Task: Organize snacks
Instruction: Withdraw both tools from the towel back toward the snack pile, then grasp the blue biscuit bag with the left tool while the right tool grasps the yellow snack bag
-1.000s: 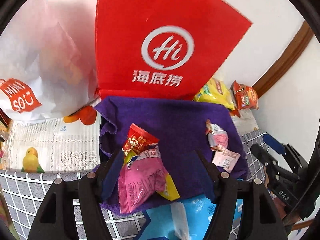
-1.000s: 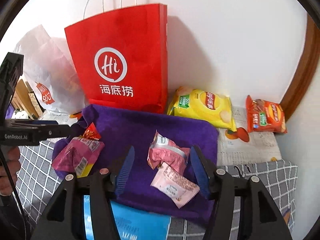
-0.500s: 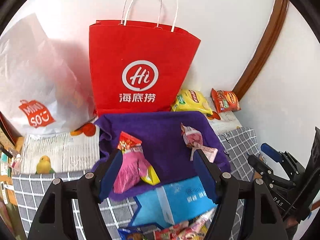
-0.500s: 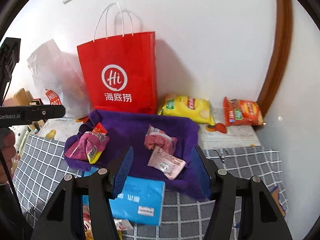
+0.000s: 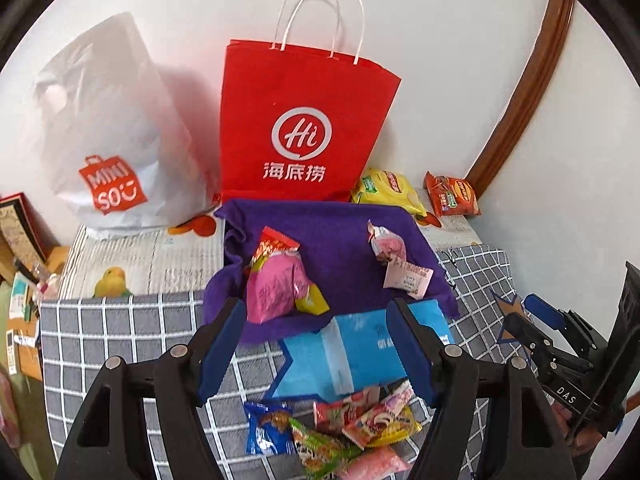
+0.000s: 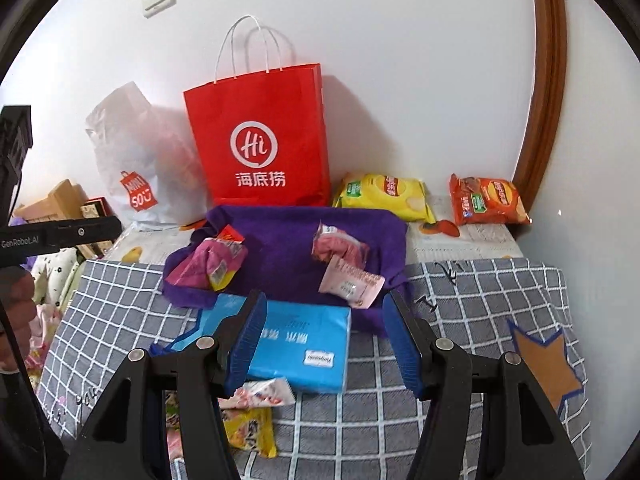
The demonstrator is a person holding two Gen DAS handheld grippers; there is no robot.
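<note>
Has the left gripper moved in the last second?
Yes. The left gripper has pulled back from the red bag, which now looks smaller, handles showing. Its jaws stand open and empty.

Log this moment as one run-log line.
left gripper: open, empty | right gripper: open, empty | purple cloth: two snack piles | blue pack: nearest

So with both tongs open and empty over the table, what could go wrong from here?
The loose snack pile lies near the table's front edge beneath the left tongs; a low approach could push packets off. The blue tissue pack overlaps the purple cloth, so dragging it may shift the pink packets. The packets overlap, so one grab may catch two.
</note>
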